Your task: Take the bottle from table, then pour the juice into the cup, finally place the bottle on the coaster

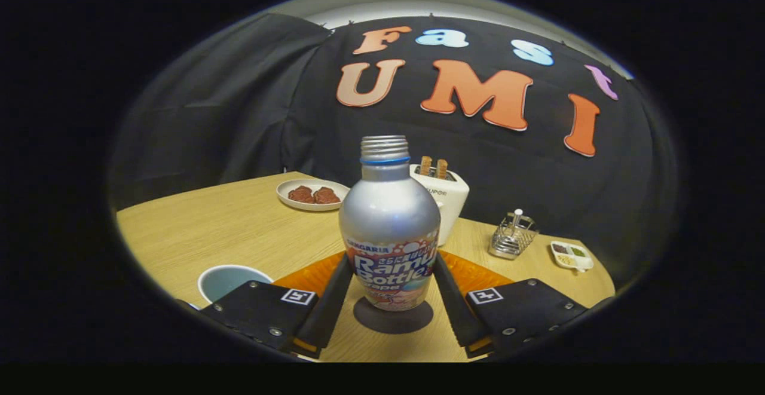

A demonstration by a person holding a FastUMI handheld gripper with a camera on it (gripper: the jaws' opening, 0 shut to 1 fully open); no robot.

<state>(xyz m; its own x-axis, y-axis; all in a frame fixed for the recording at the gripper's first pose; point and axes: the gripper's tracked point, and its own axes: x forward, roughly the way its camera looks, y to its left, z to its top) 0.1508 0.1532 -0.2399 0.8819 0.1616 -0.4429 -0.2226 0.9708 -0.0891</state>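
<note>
A silver aluminium bottle (389, 227) with no cap stands upright between my two fingers, its base on or just over a dark round coaster (392, 318) on the wooden table (239, 227). My gripper (391, 263) is shut on the bottle, both black fingers pressing its lower sides at the label. A pale blue cup (229, 280) stands just left of the left finger; what it holds cannot be made out. An orange mat (478, 274) lies behind the bottle and under the finger tips.
Beyond the bottle stands a white toaster (447, 198) with two slices in it. A white plate (312, 194) with brown food sits further left. A wire rack (512, 236) and a small condiment tray (572, 256) are off to the right, near the table's edge.
</note>
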